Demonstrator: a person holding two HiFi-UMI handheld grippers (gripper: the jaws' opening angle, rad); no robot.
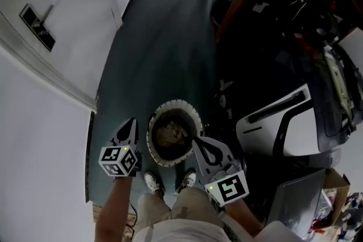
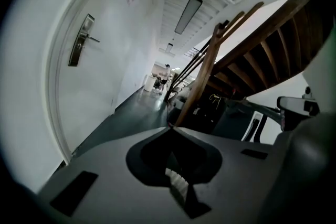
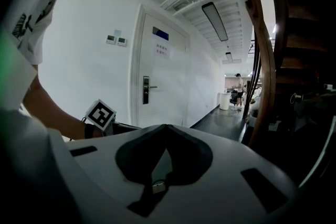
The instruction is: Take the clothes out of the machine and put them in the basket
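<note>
Dark floor (image 1: 159,37) under both grippers. White machine (image 1: 266,122) right of right gripper (image 1: 197,140). Basket (image 1: 173,103) between grippers, below tips; clothes (image 1: 172,134) inside. Left gripper (image 1: 134,121): jaws fully together, nothing held. Right gripper: tips meeting, empty.

White door (image 3: 163,81) faces wooden staircase (image 2: 206,68) across dark floor (image 1: 164,37).

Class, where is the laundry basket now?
Head view, lower centre: the basket stands on the floor before the person's shoes, between the left hand-held gripper and the right hand-held gripper.
</note>
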